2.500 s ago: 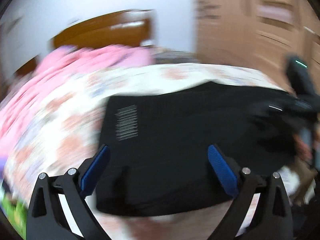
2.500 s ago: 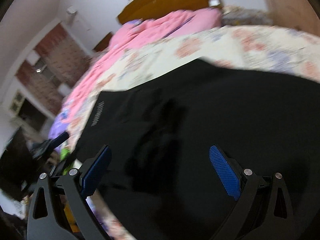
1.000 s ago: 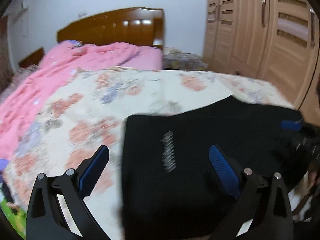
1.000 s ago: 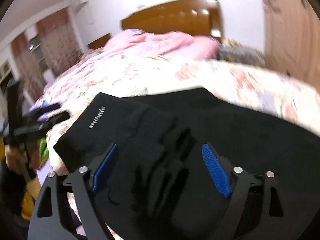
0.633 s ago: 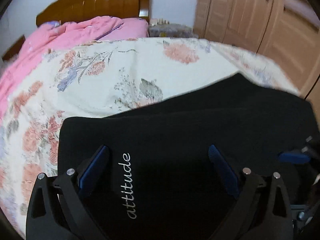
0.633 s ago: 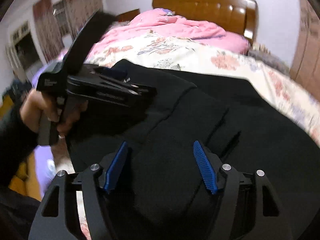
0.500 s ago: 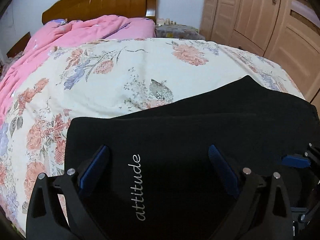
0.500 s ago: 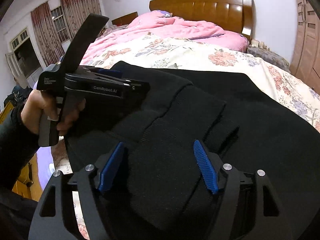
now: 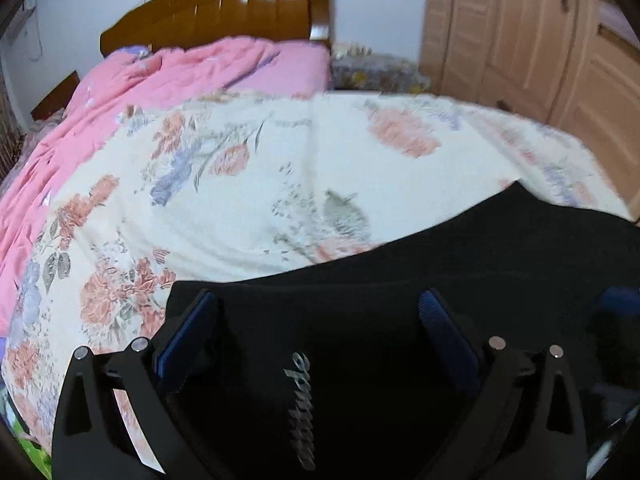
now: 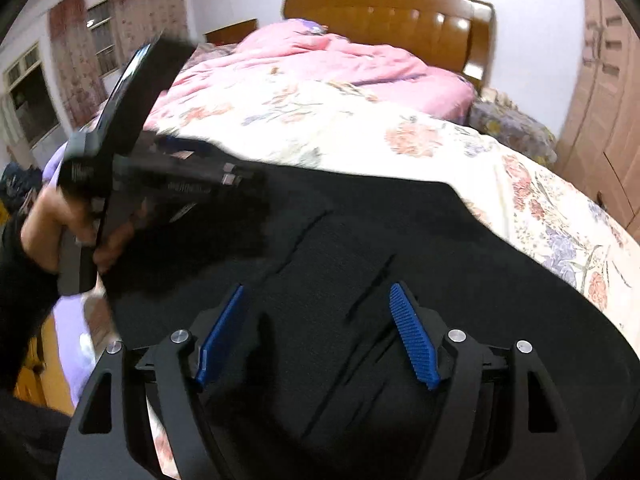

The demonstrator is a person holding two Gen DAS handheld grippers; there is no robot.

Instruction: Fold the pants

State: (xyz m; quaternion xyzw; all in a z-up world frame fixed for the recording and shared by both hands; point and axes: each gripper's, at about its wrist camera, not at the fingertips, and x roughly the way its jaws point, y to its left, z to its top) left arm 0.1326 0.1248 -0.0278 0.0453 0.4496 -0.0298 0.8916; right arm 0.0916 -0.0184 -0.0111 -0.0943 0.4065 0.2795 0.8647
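Black pants lie spread on the near part of a bed, on top of a cream bedspread printed with flowers. In the left wrist view the pants fill the lower half, from about 7 o'clock round to 3 o'clock, and a line of pale stitched lettering, too blurred to read, sits at 6 o'clock. The left gripper hangs over this cloth with its jaws wide, the blue pads well apart and nothing pressed between them; the left pad sits right over the pants' left edge. A pink quilt is heaped at 10 o'clock before a brown wooden headboard, and pale wooden wardrobe doors stand at 2 o'clock.

In the right wrist view the pants cover the middle and the lower right, with several creases running through the cloth. The right gripper points down at them, its jaws fairly wide, cloth lying between the pads; whether the pads touch it I cannot tell. At 9 o'clock a hand holds the left gripper's handle, the tool reaching over the pants' left edge. Curtained windows show at 10 o'clock.
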